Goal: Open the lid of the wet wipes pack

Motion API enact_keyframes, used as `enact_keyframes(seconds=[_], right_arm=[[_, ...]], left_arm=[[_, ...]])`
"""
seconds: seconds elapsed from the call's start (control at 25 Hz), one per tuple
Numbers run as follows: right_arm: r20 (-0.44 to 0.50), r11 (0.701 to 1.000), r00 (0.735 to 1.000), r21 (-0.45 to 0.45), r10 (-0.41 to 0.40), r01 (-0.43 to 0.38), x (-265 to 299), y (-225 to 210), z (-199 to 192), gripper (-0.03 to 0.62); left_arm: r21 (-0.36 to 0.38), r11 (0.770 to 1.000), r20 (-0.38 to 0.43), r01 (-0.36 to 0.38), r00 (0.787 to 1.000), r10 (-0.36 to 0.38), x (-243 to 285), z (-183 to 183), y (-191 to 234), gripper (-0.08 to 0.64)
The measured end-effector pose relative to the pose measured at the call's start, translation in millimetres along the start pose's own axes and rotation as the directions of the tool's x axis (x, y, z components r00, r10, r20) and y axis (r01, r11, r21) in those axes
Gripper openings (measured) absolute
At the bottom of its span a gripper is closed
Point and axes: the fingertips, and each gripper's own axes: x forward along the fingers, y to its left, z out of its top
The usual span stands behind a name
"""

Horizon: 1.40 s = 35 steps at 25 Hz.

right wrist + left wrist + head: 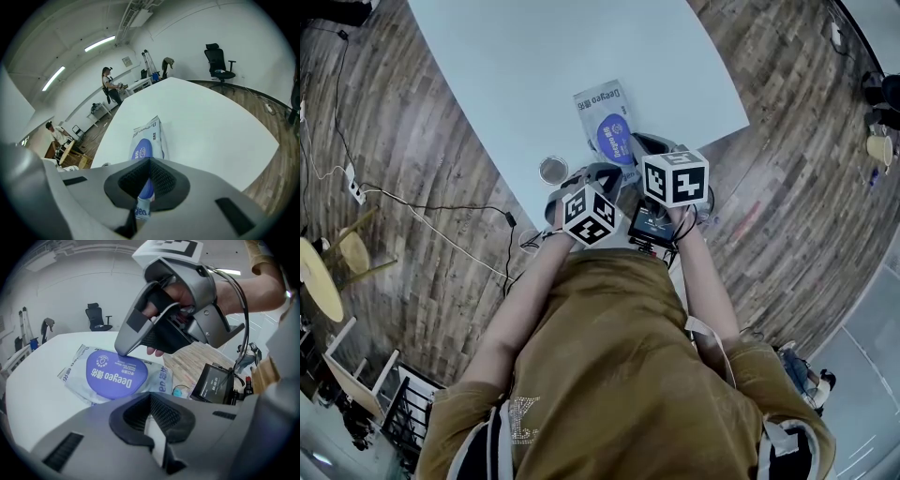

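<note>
From above, the wet wipes pack (602, 112) lies at the near edge of the white table (534, 66), with "Deeyeo" printed on its far end. The left gripper (602, 174) and right gripper (645, 145) crowd its near end, and their marker cubes hide the contact. A small round cup (553, 170) stands just left of the pack, and a device with a lit screen (652, 225) sits close to the person's body. In the left gripper view, the jaws are drawn close, leaving only a slit. The slit is filled by a white strip that seems to be the pack's near end. Ahead, the blue oval lid (115, 373) reads "Deeyeo", and the tip of the right gripper's jaws touches its far rim. The hand (178, 291) inside that gripper shows, and an office chair (97, 317) stands beyond the table. In the right gripper view, the jaws are nearly together on the pack. The blue lid and a white end with blue lettering fill the narrow gap, and the rest of the pack stretches away. A standing person (108, 84) is far off by the wall.
</note>
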Motion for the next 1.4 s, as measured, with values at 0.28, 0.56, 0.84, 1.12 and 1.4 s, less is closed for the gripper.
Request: enact_keyframes(seconds=[0.28, 0.56, 0.84, 1.12, 1.4], right_arm=[[-0.011, 1.0, 1.0, -0.014, 0.023, -0.024, -1, 12, 3, 0.008], [-0.011, 0.999, 0.999, -0.018, 0.034, -0.034, -4, 19, 5, 0.006], [-0.041, 0.996, 0.995, -0.023, 0.085, -0.086, -4, 37, 1, 0.006], [-0.014, 0.984, 1.0, -0.179, -0.019, 0.016, 6, 23, -3, 0.008], [-0.111, 0.949, 0.993, -0.315, -0.049, 0.011, 36, 10, -3, 0.112]], left_arm=[[-0.01, 1.0, -0.005, 0.007, 1.0, -0.007, 0, -1, 2, 0.005], [-0.004, 1.0, -0.005, 0.011, 1.0, -0.011, 1, 0, 3, 0.005], [0.0, 1.0, -0.003, 0.016, 1.0, -0.016, 2, 2, 3, 0.005], [0.007, 1.0, 0.007, 0.015, 1.0, -0.015, 1, 1, 2, 0.005], [-0.004, 1.0, 0.012, 0.02, 1.0, -0.02, 2, 3, 2, 0.005]])
